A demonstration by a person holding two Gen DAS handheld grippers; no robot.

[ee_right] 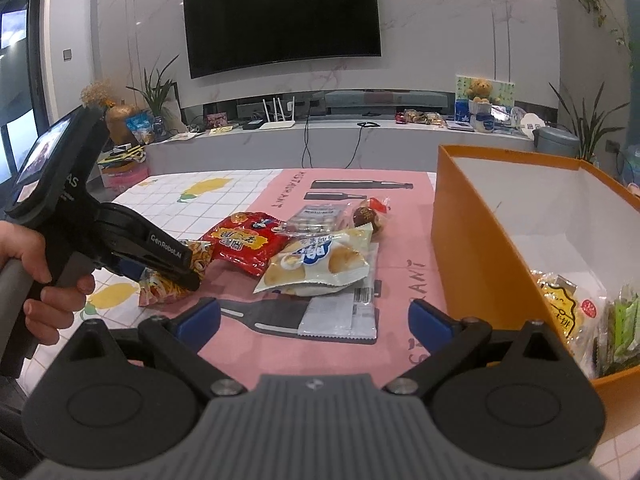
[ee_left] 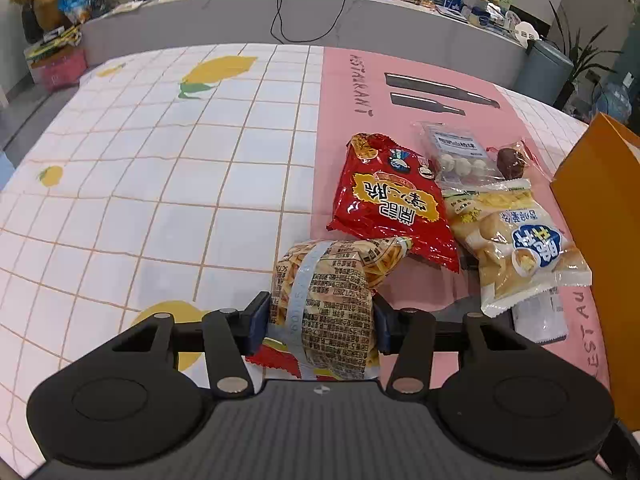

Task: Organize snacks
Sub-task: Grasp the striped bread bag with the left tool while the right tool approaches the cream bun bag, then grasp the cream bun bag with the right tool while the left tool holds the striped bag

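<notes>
Snack packs lie in a loose cluster on the pink strip of the tabletop (ee_left: 160,184), just left of an orange box (ee_right: 480,240). Left hand-held gripper (ee_left: 320,320) has its blue pads pressed on both sides of a fries-print packet (ee_left: 324,292), jaws narrowed right down onto it; packet sits at the near-left edge of the cluster, its far corner touching a red chip bag (ee_left: 388,204). In the right wrist view the same gripper comes in from the left w/ a person's hand (ee_right: 36,276) round its grip, tilted down onto the packet. Right hand-held gripper (ee_right: 314,320) hangs above the tabletop w/ jaws wide apart, nothing between them; below and ahead of it lies a silver-white sachet (ee_right: 340,316), partly under a pale yellow pastry bag (ee_left: 516,248). Beyond those: a clear pouch of small white balls (ee_left: 460,156) and, touching it on the right, a wrapped brown sweet (ee_left: 512,162). Orange box is open-topped, white inside, holding a yellow-label pack (ee_right: 568,304) and a green pack (ee_right: 624,324) at its near end. Far bkgd: wall TV (ee_right: 280,16) over a long grey ledge w/ clutter.
</notes>
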